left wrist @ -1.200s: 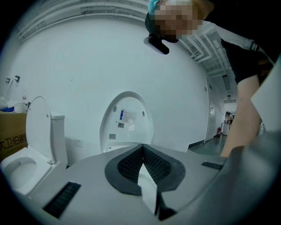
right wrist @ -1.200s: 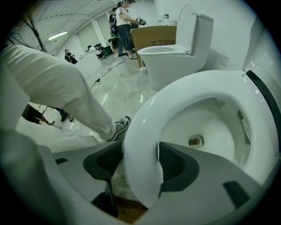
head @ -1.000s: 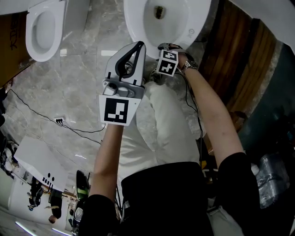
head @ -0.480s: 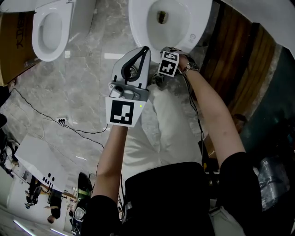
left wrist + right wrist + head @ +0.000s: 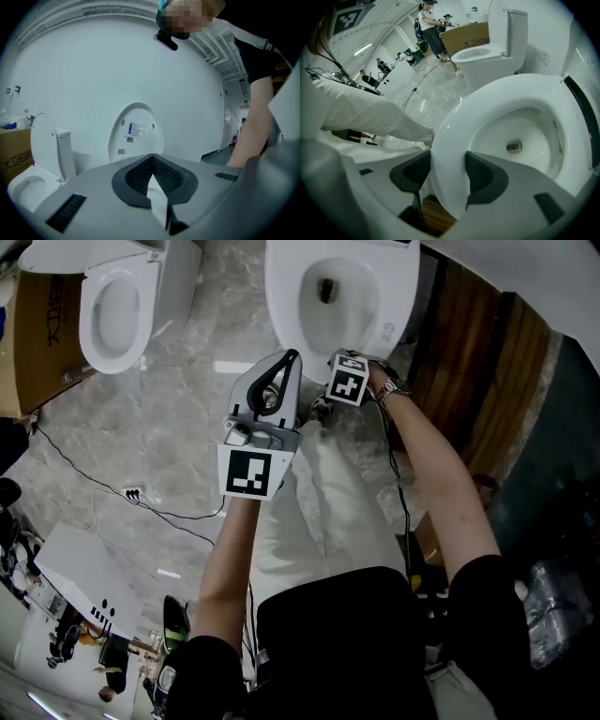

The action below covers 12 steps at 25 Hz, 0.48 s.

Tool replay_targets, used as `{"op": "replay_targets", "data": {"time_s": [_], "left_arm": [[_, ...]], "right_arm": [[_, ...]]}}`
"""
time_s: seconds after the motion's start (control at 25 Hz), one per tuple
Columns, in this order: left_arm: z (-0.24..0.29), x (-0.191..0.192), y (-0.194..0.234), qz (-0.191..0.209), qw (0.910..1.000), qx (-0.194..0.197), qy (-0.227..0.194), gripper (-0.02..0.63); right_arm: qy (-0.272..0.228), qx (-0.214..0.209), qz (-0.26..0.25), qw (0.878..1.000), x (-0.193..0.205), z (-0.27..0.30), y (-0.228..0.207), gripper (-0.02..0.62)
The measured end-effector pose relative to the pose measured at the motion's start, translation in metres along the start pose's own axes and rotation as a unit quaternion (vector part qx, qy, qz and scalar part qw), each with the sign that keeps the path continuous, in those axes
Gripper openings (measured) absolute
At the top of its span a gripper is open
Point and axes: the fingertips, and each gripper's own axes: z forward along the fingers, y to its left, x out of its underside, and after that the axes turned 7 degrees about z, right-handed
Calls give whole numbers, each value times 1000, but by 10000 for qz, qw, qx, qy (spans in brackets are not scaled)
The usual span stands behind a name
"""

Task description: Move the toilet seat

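Above the marble floor (image 5: 178, 418), right tongs (image 5: 447, 176) clamped the toilet seat (image 5: 478, 105), apparently not yet lifted; left tongs (image 5: 152, 176) were closed, empty.

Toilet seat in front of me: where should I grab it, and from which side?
Grip its front edge, coming from the front. The toilet seat lies down, and its rim there is thin enough for jaws; the right hand-held gripper is clamped on it there.

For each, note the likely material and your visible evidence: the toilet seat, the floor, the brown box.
The toilet seat: glossy white, smooth, probably plastic, possibly ceramic. The floor: polished grey veined stone or tile, reflecting lights. The brown box: matt cardboard, printed lettering.
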Motion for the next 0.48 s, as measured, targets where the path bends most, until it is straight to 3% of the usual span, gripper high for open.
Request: {"op": "replay_targets", "data": {"time_s": [0.48], "left_arm": [[-16, -28, 0, 30, 10000, -6, 51, 9]], "right_arm": [[1, -343, 82, 9994, -12, -55, 15, 244]]}}
